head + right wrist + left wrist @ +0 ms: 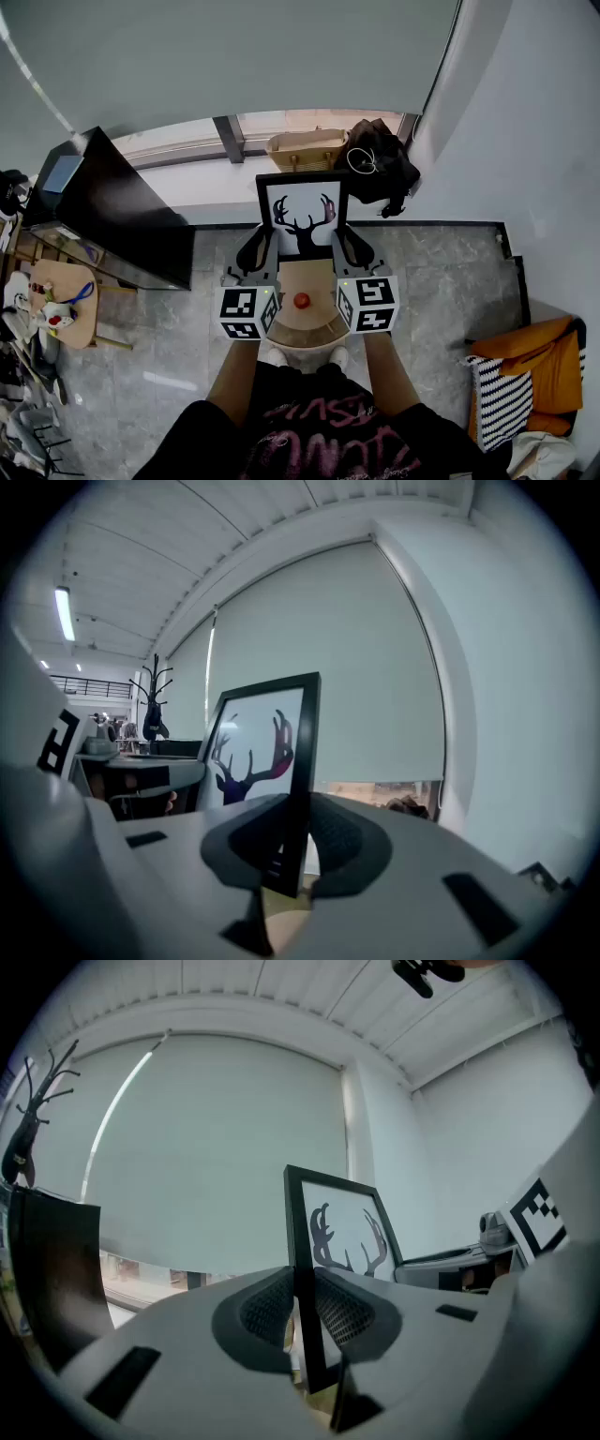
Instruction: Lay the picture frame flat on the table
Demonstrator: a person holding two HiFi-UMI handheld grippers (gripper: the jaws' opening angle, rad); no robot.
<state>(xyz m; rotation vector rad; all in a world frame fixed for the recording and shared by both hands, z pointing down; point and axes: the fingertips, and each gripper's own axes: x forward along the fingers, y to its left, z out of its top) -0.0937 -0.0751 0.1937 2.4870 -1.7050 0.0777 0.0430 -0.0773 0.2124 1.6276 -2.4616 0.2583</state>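
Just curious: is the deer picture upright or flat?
Upright: the picture frame stands vertical, its side edges clamped by the left gripper and right gripper.

Person wears black shirt (309,441) (pink lettering), white shoes (274,357).

A small round wooden desk (314,317) stands on a grey stone-tiled floor (441,272), and its light top is largely bare. One small red round object (302,300) lies directly on the top, near its centre. The picture frame (302,217) stands upright over the desk's far rim; whether its lower edge touches the top cannot be determined, and the desk's left and right edges are covered from view.
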